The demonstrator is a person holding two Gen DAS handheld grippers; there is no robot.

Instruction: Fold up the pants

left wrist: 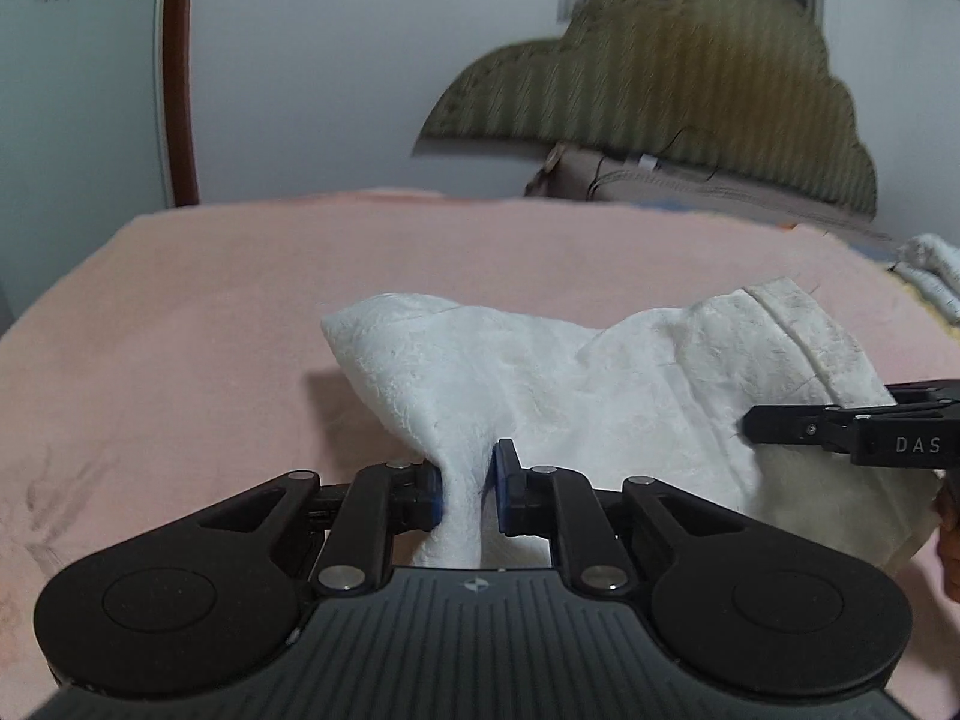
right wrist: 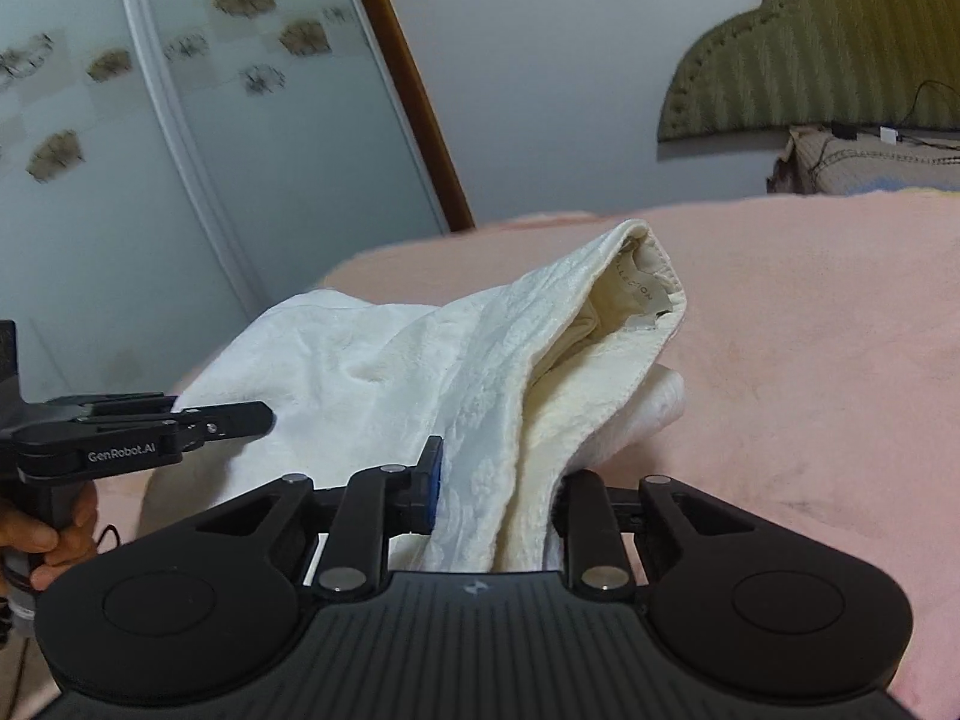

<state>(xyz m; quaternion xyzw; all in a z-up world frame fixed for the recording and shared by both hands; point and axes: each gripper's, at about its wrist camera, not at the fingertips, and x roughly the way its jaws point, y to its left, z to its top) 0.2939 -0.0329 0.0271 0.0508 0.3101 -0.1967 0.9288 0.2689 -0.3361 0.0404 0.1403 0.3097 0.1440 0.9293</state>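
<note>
White textured pants (left wrist: pixel 540 384) lie bunched on a pink blanket (left wrist: pixel 180 312). My left gripper (left wrist: pixel 468 489) is shut on a pinched fold of the pants near their left end. My right gripper (right wrist: pixel 498 492) is shut on a thick bunch of the pants (right wrist: pixel 372 372) at the waistband end, whose open waistband with its label (right wrist: pixel 636 294) points away. Each gripper shows side-on in the other view: the right gripper (left wrist: pixel 750 426) at the right edge, the left gripper (right wrist: pixel 264 417) at the left, held by a hand (right wrist: pixel 54 534).
A green padded headboard (left wrist: pixel 660 90) and a pillow (left wrist: pixel 690 180) stand at the far side of the bed. Other white cloth (left wrist: pixel 930 264) lies at the right edge. A glass door with a wooden frame (right wrist: pixel 414 90) is beyond the bed's left side.
</note>
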